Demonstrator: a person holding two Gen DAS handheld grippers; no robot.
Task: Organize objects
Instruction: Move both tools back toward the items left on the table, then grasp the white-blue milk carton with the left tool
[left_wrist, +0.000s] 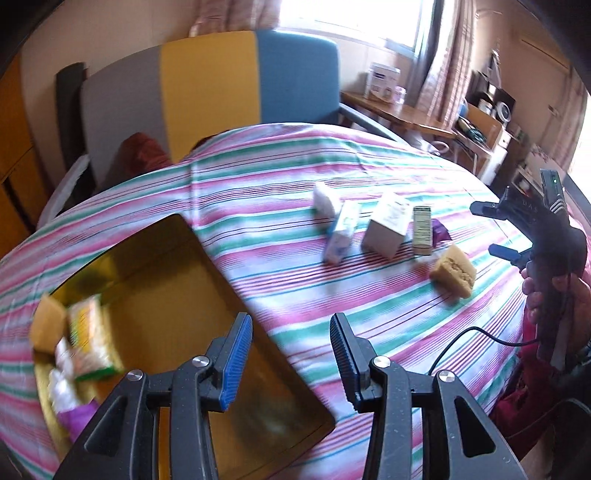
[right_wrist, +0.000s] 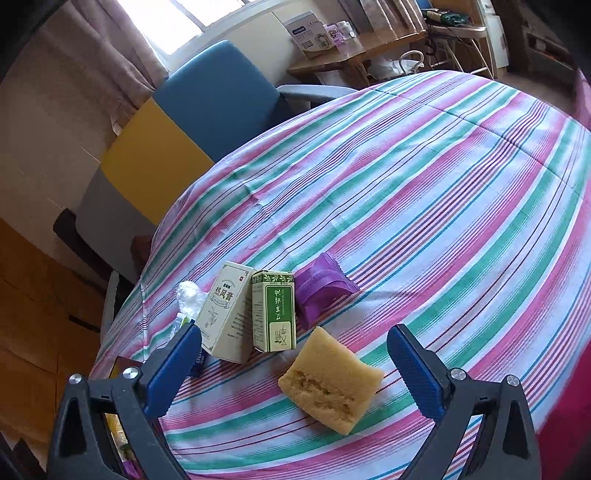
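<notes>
A yellow tray (left_wrist: 207, 280) lies on the striped cloth at the left and holds a green-and-yellow packet (left_wrist: 90, 338), a tan sponge (left_wrist: 44, 323) and a purple packet (left_wrist: 75, 419). My left gripper (left_wrist: 291, 358) is open and empty above the tray's right edge. On the cloth lie a tan sponge (right_wrist: 330, 380), a green box (right_wrist: 275, 312), a white box (right_wrist: 225, 312), a purple packet (right_wrist: 321, 288), a blue-white tube box (left_wrist: 341, 232) and a white packet (left_wrist: 325, 199). My right gripper (right_wrist: 295, 360) is open, just above the sponge; it also shows in the left wrist view (left_wrist: 491, 229).
A chair (left_wrist: 207, 96) with grey, yellow and blue panels stands behind the table. A wooden side table (left_wrist: 399, 110) with a white carton stands by the window. A black cable (left_wrist: 461, 343) trails over the cloth at the right.
</notes>
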